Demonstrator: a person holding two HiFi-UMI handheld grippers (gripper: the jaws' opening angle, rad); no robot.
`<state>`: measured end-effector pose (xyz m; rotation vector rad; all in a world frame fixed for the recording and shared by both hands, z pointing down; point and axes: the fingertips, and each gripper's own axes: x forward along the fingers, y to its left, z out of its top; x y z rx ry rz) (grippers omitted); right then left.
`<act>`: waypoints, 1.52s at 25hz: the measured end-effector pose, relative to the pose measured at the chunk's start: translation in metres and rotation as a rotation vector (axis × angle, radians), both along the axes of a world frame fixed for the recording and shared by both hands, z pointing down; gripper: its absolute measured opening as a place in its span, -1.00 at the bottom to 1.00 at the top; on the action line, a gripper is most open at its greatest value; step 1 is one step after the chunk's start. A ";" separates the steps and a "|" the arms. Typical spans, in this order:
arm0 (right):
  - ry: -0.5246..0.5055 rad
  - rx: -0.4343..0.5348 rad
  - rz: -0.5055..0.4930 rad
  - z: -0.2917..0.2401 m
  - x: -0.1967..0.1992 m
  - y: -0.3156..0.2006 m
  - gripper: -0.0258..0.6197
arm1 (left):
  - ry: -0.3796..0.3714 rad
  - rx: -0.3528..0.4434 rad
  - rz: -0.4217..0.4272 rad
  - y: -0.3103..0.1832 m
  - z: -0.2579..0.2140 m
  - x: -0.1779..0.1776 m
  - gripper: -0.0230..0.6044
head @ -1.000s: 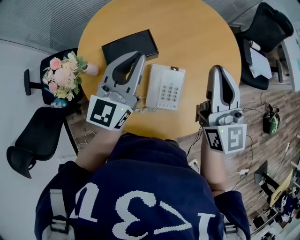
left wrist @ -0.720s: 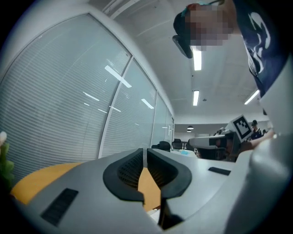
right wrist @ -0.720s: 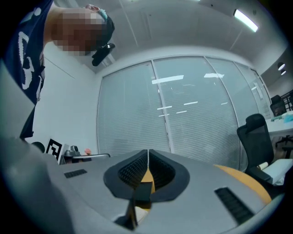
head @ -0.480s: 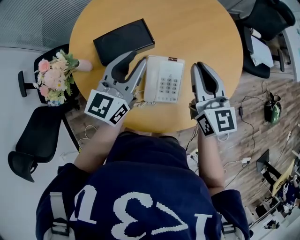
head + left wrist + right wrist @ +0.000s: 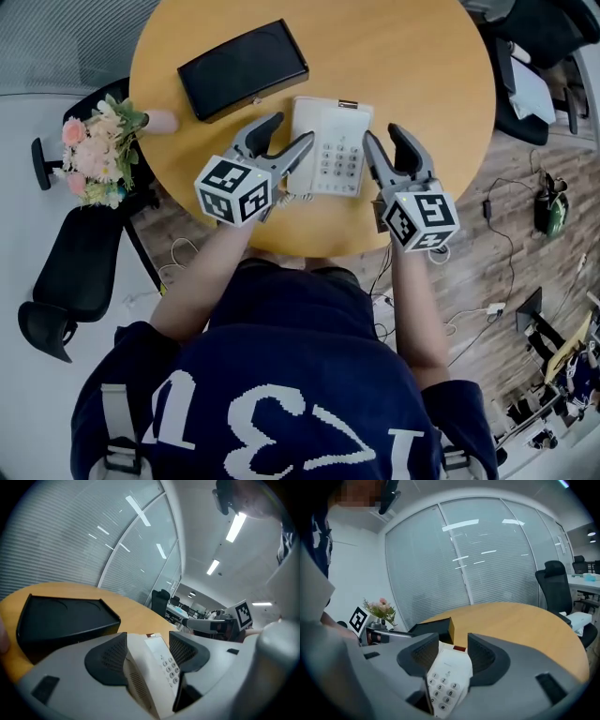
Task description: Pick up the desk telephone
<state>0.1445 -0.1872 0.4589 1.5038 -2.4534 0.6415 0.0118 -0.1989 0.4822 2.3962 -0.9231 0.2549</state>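
Astride telephone (image 5: 330, 141), hand-held grippers (image 5: 292, 128) (image 5: 382, 134), newly wide-open

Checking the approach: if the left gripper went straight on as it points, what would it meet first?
Probably the desk telephone: one edge of it sits between the left gripper's jaws, which have just been opening and seem not to press it yet.

Black box (image 5: 243, 69), flowers (image 5: 97, 155) (pink).
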 end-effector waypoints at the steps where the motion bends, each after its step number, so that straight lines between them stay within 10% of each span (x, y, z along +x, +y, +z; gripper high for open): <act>1: -0.001 -0.021 0.000 0.010 0.000 0.000 -0.35 | 0.000 -0.030 0.000 0.001 0.008 0.000 -0.07; 19: -0.190 -0.330 -0.019 0.111 0.000 0.011 -0.14 | 0.261 -0.473 0.020 0.008 0.082 0.002 0.08; 38: -0.262 -0.431 -0.097 0.132 -0.015 0.018 -0.14 | 0.328 -0.502 0.063 0.007 0.084 0.006 0.12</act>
